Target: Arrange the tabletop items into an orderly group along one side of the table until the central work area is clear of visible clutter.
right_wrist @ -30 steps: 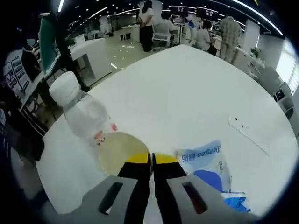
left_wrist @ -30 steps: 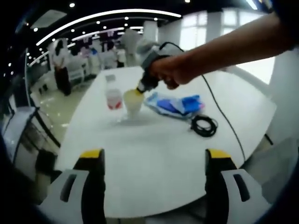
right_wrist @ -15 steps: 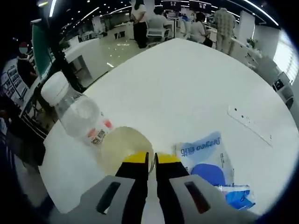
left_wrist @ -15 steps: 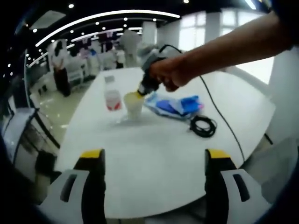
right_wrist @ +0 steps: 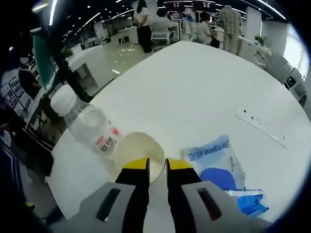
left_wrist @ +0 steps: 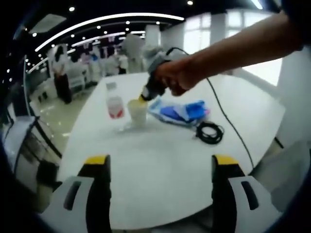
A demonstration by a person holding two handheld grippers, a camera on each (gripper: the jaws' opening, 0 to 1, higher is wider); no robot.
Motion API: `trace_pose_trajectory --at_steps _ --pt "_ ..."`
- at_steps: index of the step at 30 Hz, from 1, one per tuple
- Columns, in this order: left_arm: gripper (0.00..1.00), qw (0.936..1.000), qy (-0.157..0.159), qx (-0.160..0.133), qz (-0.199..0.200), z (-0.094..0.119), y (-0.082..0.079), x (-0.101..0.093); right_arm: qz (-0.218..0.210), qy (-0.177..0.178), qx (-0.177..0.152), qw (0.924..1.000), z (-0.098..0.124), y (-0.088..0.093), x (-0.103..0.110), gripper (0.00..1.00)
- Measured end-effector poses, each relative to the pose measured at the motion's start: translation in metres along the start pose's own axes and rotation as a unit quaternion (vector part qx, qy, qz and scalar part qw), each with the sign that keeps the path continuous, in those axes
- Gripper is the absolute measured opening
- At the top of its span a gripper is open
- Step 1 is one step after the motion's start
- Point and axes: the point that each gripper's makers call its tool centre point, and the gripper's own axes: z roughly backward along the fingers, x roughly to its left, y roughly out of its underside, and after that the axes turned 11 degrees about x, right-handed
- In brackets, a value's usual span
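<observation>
In the right gripper view, the right gripper [right_wrist: 156, 167] hangs over the near rim of the paper cup [right_wrist: 140, 151], its yellow-tipped jaws a narrow gap apart with the cup's rim in the gap; whether they touch the rim I cannot tell. A second ago those jaws were pressed almost together on the rim, so they have parted a little. The cup stands upright on the white counter [right_wrist: 204, 92]. Just beside it, to the view's left, stands a clear plastic bottle [right_wrist: 87, 127] with a white cap and a red-and-white label, touching or nearly touching the cup. To the view's right of the jaws lies a blue-and-white plastic packet [right_wrist: 214, 162], flat on the counter. Farther out lies a thin white strip [right_wrist: 260, 127], well apart from the rest.

In the left gripper view, the left gripper [left_wrist: 155, 167] is spread wide over the bare near part of the counter [left_wrist: 160, 160], holding nothing. Beyond it a coiled black cable [left_wrist: 210, 132] lies near the packet [left_wrist: 182, 110]. Farther still, the person's hand [left_wrist: 177, 75] holds the right gripper [left_wrist: 145, 94] down at the cup [left_wrist: 137, 111], with the bottle [left_wrist: 115, 101] just beside it. The cup, bottle and packet lie as they did a second ago.
</observation>
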Motion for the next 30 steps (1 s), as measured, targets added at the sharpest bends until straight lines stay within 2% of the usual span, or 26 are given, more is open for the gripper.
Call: trace_pose_trajectory --at_steps 4,6,7,12,13,16,19,20,22,27,28,30 --pt "0.82 0.9999 0.003 0.001 -0.011 0.000 -0.001 -0.004 0.004 -0.004 -0.002 1.0000 0.007 0.003 0.001 0.16" --pt "0.80 0.9996 0.010 -0.021 -0.014 0.003 -0.009 -0.007 0.002 -0.010 -0.001 0.9999 0.008 0.005 0.001 0.19" --pt "0.80 0.9989 0.014 -0.043 -0.010 0.005 -0.017 -0.009 -0.001 -0.017 0.000 0.9999 0.009 0.007 0.003 0.21" --pt "0.80 0.9989 0.017 -0.042 -0.008 0.002 -0.017 -0.008 0.003 -0.042 -0.002 0.9991 0.019 0.020 0.009 0.33" --pt "0.80 0.9981 0.026 -0.056 -0.006 0.003 -0.022 -0.013 0.005 -0.047 -0.009 0.9988 0.020 0.022 0.007 0.36" --pt "0.79 0.9975 0.029 -0.058 -0.026 0.001 -0.023 -0.021 0.004 -0.054 -0.022 0.9983 0.025 0.030 0.003 0.42" --pt "0.78 0.9969 0.039 -0.048 -0.049 -0.004 -0.020 -0.032 0.000 -0.062 -0.037 0.9974 0.030 0.037 -0.001 0.44" --pt "0.79 0.9966 0.038 -0.042 -0.059 -0.006 -0.017 -0.034 0.003 -0.059 -0.043 0.9973 0.037 0.049 0.004 0.45" --pt "0.77 0.9966 0.050 -0.031 -0.058 -0.009 -0.013 -0.039 0.011 -0.056 -0.044 0.9974 0.040 0.056 0.003 0.47" --pt "0.77 0.9969 0.042 -0.019 -0.063 -0.009 -0.009 -0.035 0.025 -0.045 -0.024 0.9984 0.049 0.085 -0.004 0.46" --pt "0.77 0.9972 0.041 -0.017 -0.061 -0.009 -0.008 -0.034 0.025 -0.040 -0.025 0.9986 0.057 0.097 0.000 0.45" --pt "0.77 0.9975 0.035 -0.006 -0.062 -0.009 -0.004 -0.030 0.020 -0.024 -0.028 0.9991 0.062 0.104 -0.010 0.45"
